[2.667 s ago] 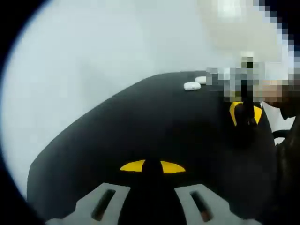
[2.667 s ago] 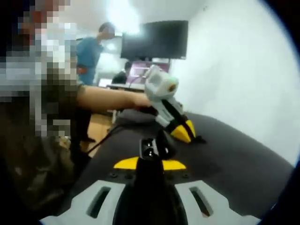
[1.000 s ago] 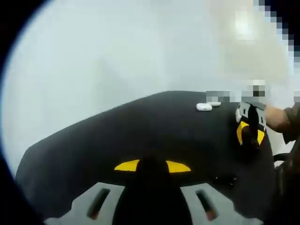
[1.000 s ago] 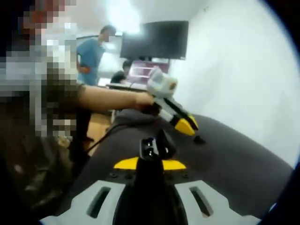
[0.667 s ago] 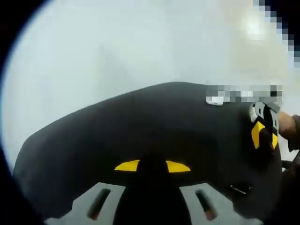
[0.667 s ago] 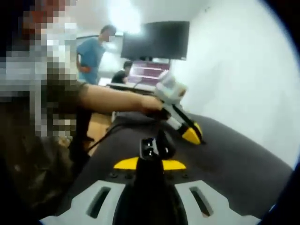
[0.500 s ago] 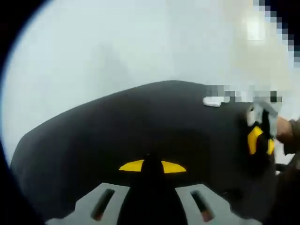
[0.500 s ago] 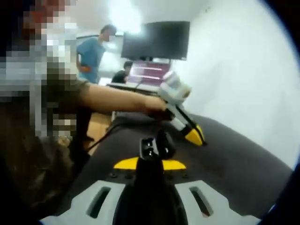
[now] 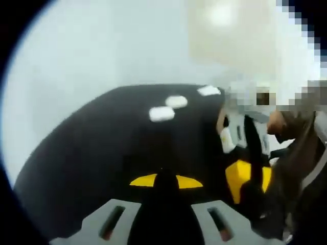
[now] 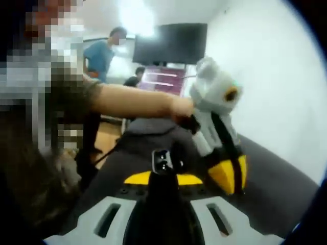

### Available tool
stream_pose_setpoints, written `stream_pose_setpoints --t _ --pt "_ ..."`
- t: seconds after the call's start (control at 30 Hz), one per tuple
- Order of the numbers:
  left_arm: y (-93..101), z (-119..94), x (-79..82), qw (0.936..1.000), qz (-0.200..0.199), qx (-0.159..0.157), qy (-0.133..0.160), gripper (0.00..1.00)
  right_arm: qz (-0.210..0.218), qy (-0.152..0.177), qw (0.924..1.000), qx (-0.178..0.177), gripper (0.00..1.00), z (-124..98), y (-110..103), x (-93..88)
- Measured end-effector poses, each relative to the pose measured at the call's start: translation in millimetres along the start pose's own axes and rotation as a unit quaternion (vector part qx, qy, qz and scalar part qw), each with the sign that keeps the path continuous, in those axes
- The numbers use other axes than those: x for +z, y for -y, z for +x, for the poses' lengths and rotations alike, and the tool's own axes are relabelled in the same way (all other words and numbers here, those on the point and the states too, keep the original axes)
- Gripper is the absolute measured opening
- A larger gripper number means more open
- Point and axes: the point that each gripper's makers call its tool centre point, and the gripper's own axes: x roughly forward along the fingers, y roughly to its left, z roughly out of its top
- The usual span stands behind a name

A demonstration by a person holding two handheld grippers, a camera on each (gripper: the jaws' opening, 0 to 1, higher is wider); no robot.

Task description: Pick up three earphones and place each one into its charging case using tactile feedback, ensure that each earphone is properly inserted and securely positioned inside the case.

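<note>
Three white charging cases lie in a row on the far part of the black table. My left gripper points across the table, its yellow tips together with nothing seen between them. My right gripper stands close on its right. In the right gripper view, my right gripper is shut on a small black earphone that sticks up above its tips. A person's hand holds the left gripper just right of it, tips down near the table.
A white wall stands behind the table's far edge. In the right gripper view, a dark monitor hangs at the back, with a standing person and a seated one near a desk. A bare forearm crosses the view.
The left gripper has swung back from the far side of the table to close beside the right gripper. The row of cases now sits nearer the middle of its view. The right gripper stayed still.
</note>
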Motion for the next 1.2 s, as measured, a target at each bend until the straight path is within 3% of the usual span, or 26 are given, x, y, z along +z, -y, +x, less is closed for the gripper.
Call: stream_pose_setpoints --t 0.03,0.1,0.17,0.3,0.37,0.5,0.67,0.83,1.13,1.2 --pt "1.4 -0.6 8.4 0.9993 -0.007 -0.002 0.036 0.1 0.0 0.0 1.0 0.0 0.18 0.1 -0.1 0.0" --pt "1.3 -8.8 7.0 0.9991 -0.013 -0.006 0.039 0.16 0.001 0.0 1.0 0.001 0.18 0.2 -0.2 0.1" --pt "-4.5 -23.4 9.9 0.9971 -0.034 0.012 0.067 0.21 0.002 0.001 1.0 0.002 0.18 0.3 -0.1 0.2" --pt "-2.8 -71.0 -6.8 0.9924 -0.05 0.038 0.105 0.15 0.005 0.0 1.0 0.001 0.18 0.4 0.1 0.0" --pt "11.8 -92.7 -22.1 0.9913 -0.046 0.039 0.117 0.15 0.013 0.0 0.9999 0.002 0.18 0.6 1.5 -0.1" --pt "55.8 -114.5 -30.8 0.9831 -0.058 -0.002 0.174 0.16 0.022 0.001 0.9997 0.005 0.18 0.6 2.0 -0.2" --pt "75.3 -100.4 -27.0 0.9801 -0.057 0.015 0.189 0.17 0.023 0.001 0.9997 0.005 0.18 0.1 1.3 -0.3" --pt "80.7 -77.9 -32.2 0.9845 -0.046 0.012 0.169 0.2 0.02 0.003 0.9997 0.011 0.18 -0.3 -1.3 0.5" --pt "84.2 -74.8 -31.2 0.984 -0.023 0.018 0.176 0.15 0.055 -0.006 0.9983 0.017 0.18 6.8 -0.1 0.7" --pt "83.8 -75.5 -31.0 0.9833 -0.03 0.011 0.179 0.14 0.056 -0.028 0.998 0.014 0.19 6.3 0.8 -5.6"
